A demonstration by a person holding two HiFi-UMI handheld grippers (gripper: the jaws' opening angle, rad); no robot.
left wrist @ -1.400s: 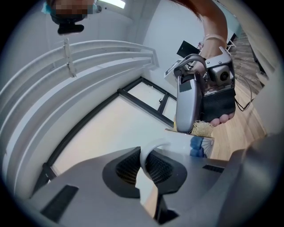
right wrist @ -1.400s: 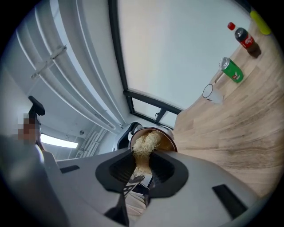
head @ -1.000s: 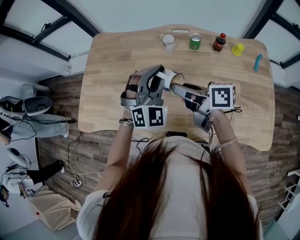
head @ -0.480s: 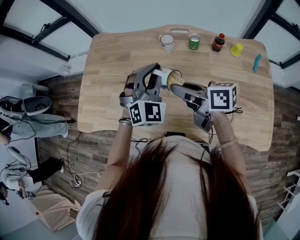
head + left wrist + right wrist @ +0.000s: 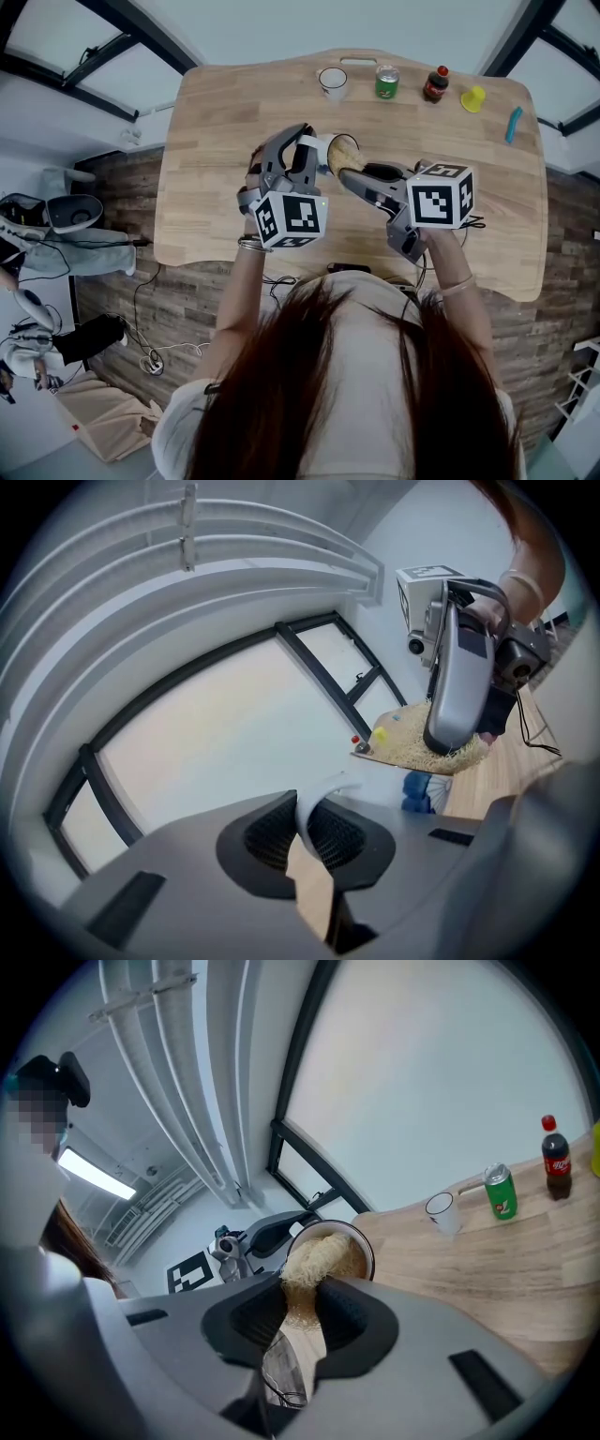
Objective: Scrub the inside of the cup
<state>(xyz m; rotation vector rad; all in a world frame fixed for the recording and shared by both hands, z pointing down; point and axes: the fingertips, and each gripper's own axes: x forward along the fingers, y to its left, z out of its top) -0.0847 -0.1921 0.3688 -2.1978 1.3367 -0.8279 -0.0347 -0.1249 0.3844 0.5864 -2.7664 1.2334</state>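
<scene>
Jaws of the left gripper (image 5: 307, 836) pinch the handle of the white cup (image 5: 369, 1249). Those of the right gripper (image 5: 298, 1312) clamp a tan fibrous scrubber (image 5: 314, 1258) pushed into the cup's mouth, mid-frame in the head view, above the wooden table (image 5: 225, 122).

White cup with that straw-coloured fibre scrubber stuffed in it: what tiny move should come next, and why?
Probably a small twist of the right gripper, so the straw-coloured fibre scrubber it grips rubs round the inner wall. The scrubber fills the mouth of the white cup, and the left gripper is clamped on the cup's handle, so the cup looks steady enough for that.
</scene>
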